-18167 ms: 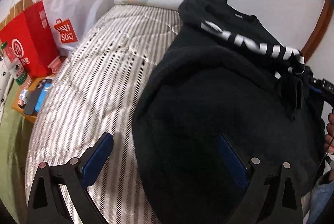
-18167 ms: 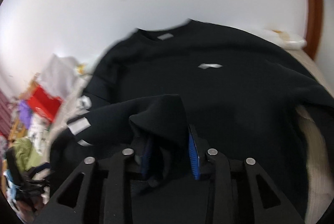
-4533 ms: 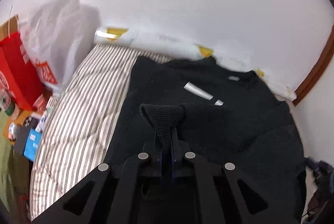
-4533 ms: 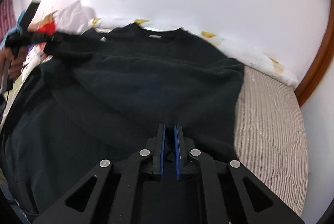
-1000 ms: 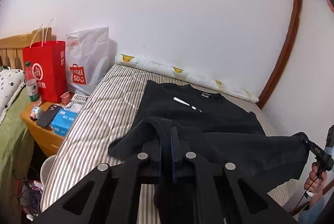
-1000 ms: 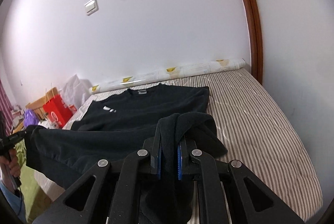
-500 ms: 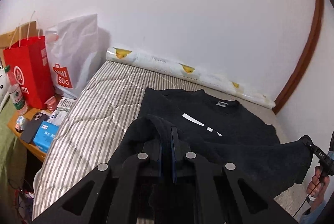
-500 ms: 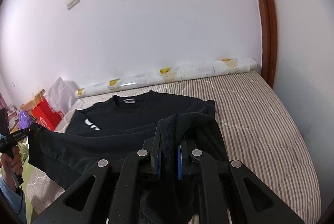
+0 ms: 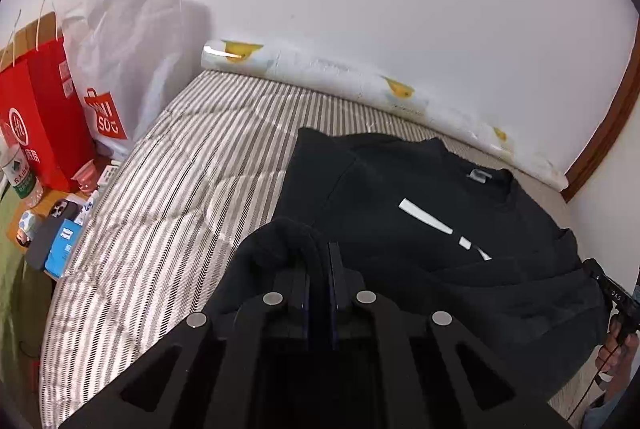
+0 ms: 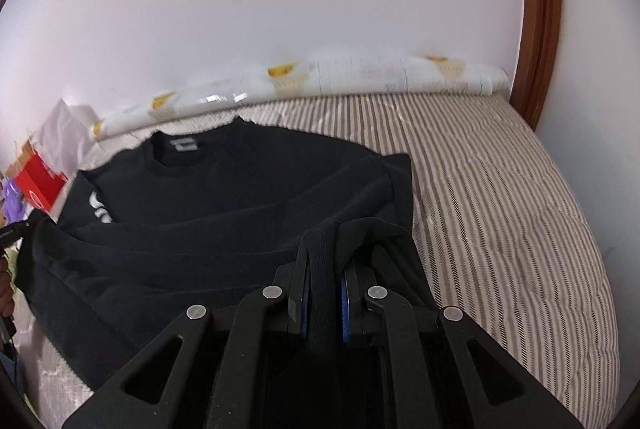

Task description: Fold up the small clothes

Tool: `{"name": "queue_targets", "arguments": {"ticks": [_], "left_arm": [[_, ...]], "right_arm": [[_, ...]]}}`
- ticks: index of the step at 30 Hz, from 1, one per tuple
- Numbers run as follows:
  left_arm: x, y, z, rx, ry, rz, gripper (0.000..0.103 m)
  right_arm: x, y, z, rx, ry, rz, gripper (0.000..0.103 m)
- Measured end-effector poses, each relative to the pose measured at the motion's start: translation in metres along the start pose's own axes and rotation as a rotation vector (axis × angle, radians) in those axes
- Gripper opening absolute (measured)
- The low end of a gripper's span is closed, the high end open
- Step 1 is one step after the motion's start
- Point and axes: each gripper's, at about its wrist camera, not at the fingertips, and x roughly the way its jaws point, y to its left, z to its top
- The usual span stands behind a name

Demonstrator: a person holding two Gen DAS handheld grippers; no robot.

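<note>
Since half a second ago we have carried the sweatshirt's lower hem nearer the collar, and both cameras sit lower over the bed.

We clench the left gripper [image 9: 319,271] on the hem of the black sweatshirt [image 9: 404,189], its blue pads pressed together with a hump of cloth rising over them. We clench the right gripper [image 10: 325,269] on the same hem at the other side; a ribbed band of cloth stands pinched between its pads.

Sweatshirt: upper body flat on the striped mattress [image 9: 168,197], collar and grey neck label toward the far edge by the wall, white chest marks showing. Lower part is lifted off the mattress and stretched between our two grippers, sagging over the near edge.

A long printed roll [image 9: 360,81] lies along the mattress's far edge against the wall.

Off the mattress's left edge: a red paper bag [image 9: 40,117] and a white shopping bag [image 9: 120,61] stand side by side; a dark phone [image 9: 50,233] and a blue box [image 9: 62,247] lie on a low wooden stand.
</note>
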Motion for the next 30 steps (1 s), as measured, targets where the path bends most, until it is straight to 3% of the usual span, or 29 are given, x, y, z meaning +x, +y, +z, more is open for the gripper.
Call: {"name": "queue_targets", "arguments": {"ticks": [6,9,11,13,14,17,25,30], "left_arm": [[0.003,0.002,-0.003,-0.018,0.019,-0.005,0.011],[-0.004,0.000,-0.006,-0.018,0.039,0.004,0.023],[-0.013,-0.002,-0.012,-0.003,0.041,0.007,0.037],[-0.025,-0.005,-0.019,0.016,0.034,0.010,0.044],[-0.031,-0.006,-0.023,0.025,0.030,0.011,0.048],[-0.052,-0.008,-0.036,0.044,0.018,0.000,0.055],[-0.085,-0.014,-0.075,0.072,0.027,-0.030,0.055],[-0.091,-0.024,-0.090,0.135,0.041,-0.025,0.055]], "right_arm": [[0.014,0.001,-0.003,-0.015,0.067,-0.020,0.011],[0.005,-0.004,-0.006,0.018,0.095,0.009,0.020],[-0.008,-0.005,-0.011,0.029,0.104,0.016,0.038],[-0.026,-0.004,-0.021,0.019,0.087,-0.008,0.051],[-0.035,-0.003,-0.025,0.012,0.072,-0.015,0.052],[-0.063,-0.004,-0.039,0.014,0.051,-0.020,0.052],[-0.118,0.018,-0.081,-0.013,0.012,0.037,0.050],[-0.131,0.047,-0.101,-0.071,0.000,0.060,0.031]]}}
